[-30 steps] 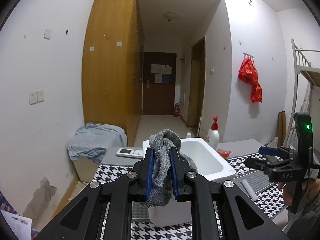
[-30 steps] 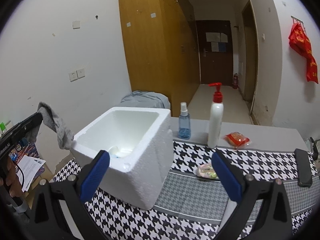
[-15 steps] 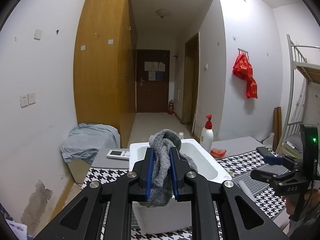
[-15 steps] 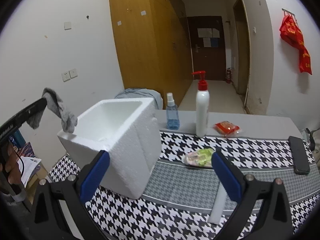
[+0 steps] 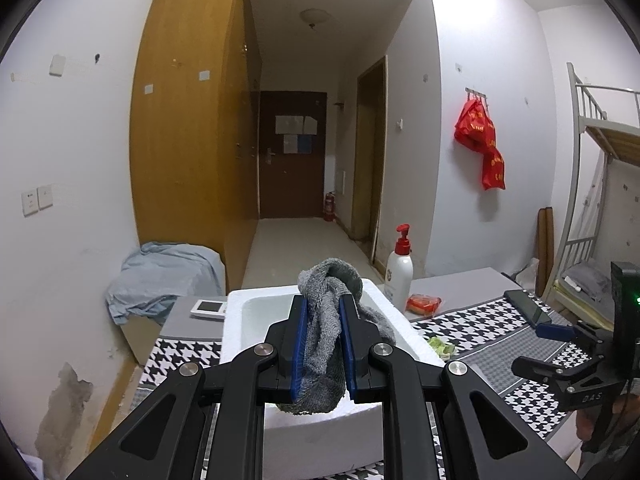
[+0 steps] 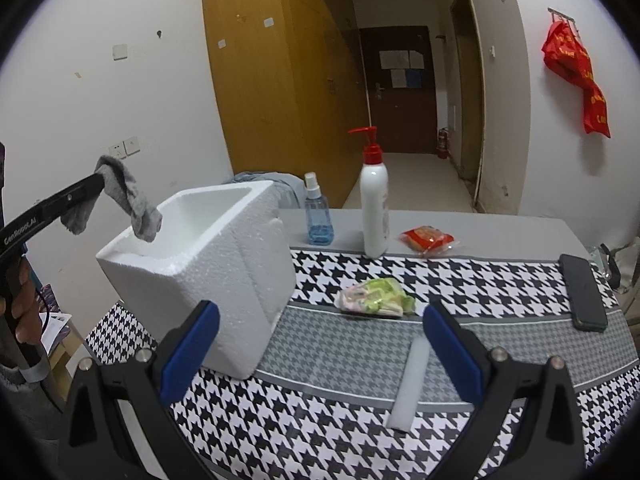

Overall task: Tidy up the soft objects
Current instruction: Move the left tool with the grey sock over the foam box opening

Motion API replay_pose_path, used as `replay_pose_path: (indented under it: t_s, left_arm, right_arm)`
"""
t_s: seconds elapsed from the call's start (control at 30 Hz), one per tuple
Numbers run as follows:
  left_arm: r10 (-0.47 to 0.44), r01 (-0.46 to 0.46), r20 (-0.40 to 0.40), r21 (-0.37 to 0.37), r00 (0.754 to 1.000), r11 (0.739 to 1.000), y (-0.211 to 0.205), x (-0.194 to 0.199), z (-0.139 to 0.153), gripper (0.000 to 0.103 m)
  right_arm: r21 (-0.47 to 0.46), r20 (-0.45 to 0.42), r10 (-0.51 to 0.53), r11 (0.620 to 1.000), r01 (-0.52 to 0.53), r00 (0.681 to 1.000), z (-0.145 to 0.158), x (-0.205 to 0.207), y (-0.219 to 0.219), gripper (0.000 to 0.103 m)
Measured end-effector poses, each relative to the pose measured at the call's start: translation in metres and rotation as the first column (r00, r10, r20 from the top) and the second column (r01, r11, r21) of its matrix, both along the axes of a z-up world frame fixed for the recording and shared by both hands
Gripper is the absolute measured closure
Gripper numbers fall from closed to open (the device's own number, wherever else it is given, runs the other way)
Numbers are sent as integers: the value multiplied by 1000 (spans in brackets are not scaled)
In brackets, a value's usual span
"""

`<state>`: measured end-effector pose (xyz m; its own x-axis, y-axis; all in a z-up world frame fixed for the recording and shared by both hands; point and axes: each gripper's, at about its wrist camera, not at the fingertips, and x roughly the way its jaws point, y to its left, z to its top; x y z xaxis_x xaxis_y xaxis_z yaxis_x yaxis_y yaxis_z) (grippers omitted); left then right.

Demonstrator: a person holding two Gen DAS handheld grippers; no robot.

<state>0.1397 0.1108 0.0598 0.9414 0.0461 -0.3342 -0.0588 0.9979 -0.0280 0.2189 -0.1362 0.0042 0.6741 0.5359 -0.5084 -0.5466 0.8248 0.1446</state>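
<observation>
My left gripper point(image 5: 322, 300) is shut on a grey sock point(image 5: 325, 336), which bulges above and below the blue pads. In the right wrist view the grey sock point(image 6: 128, 196) dangles from the left gripper point(image 6: 98, 179) over the near left rim of a white foam box point(image 6: 208, 264). The same foam box point(image 5: 260, 312) lies just beyond the left fingers. My right gripper point(image 6: 320, 340) is open over the houndstooth cloth, nothing between its pads. A green and pink soft packet point(image 6: 376, 298) and a white foam strip point(image 6: 410, 384) lie ahead of it.
On the table stand a white pump bottle point(image 6: 374, 204) and a blue spray bottle point(image 6: 317, 216); a red snack packet point(image 6: 428, 238) and a dark phone point(image 6: 582, 290) lie further right. A remote point(image 5: 208, 308) sits left of the box. A person's hand point(image 6: 18, 304) holds the left gripper.
The sock has moved with the left gripper towards the foam box and now hangs over its rim. The right gripper has come lower and nearer the cloth, bringing the foam strip into view.
</observation>
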Motion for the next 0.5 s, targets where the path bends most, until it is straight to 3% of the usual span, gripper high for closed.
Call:
replay_pose_path:
  t_s: [0.5]
  left_arm:
    - [-19, 19, -57, -17, 998, 1000, 2, 32, -9, 86]
  right_arm:
    - [-19, -18, -51, 999, 51, 999, -10, 4, -20, 0]
